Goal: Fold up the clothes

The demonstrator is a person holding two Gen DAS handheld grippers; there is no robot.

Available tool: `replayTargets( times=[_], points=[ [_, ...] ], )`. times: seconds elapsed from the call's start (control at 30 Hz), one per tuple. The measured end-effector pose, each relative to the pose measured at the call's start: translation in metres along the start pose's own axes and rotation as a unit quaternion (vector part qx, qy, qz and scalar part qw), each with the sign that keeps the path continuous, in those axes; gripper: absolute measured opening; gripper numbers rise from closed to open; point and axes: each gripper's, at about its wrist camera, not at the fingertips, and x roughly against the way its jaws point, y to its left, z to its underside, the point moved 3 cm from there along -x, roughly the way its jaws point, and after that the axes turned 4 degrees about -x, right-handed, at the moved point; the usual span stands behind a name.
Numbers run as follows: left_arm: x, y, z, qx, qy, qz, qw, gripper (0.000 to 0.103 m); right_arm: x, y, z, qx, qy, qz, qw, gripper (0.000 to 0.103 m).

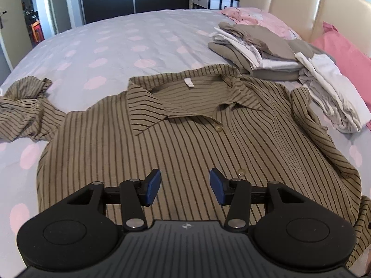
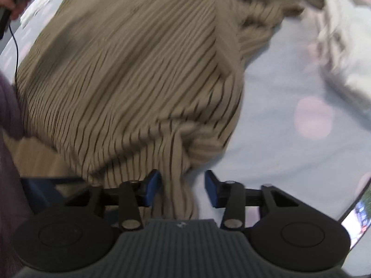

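A tan shirt with dark stripes [image 1: 190, 143] lies face up on the bed, collar away from me, one sleeve bunched at the left and one folded in at the right. My left gripper [image 1: 185, 186] is open and empty, hovering over the shirt's lower front. In the blurred right wrist view the same shirt [image 2: 129, 81] fills the left and middle. My right gripper [image 2: 183, 187] is open, with a bunched fold of the shirt lying between its blue pads [image 2: 153, 186], not clamped.
A pile of folded grey and white clothes [image 1: 262, 51] sits at the back right, with white garments [image 1: 334, 92] beside it. Pink pillows [image 1: 343, 46] lie against the cream headboard [image 1: 301, 4]. The spotted lilac bedcover [image 1: 120, 44] stretches to the left and back.
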Motion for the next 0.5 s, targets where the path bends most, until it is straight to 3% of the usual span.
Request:
replayTargets(
  times=[0.03, 0.23, 0.37, 0.5],
  points=[
    [0.002, -0.002, -0.001, 0.004, -0.002, -0.001, 1.0000, 0.045, 0.002, 0.000, 0.003, -0.007, 0.006, -0.010, 1.000, 0.004],
    [0.003, -0.005, -0.006, 0.007, -0.007, 0.002, 1.0000, 0.045, 0.025, 0.017, 0.023, -0.043, 0.057, -0.051, 0.996, 0.001],
    [0.006, -0.003, -0.004, 0.002, -0.008, 0.001, 1.0000, 0.045, 0.029, 0.027, 0.050, -0.028, 0.118, -0.011, 0.993, 0.001],
    [0.011, -0.001, -0.001, -0.001, -0.009, -0.001, 1.0000, 0.045, 0.006, 0.020, 0.059, -0.032, 0.145, 0.030, 0.988, 0.001]
  ],
)
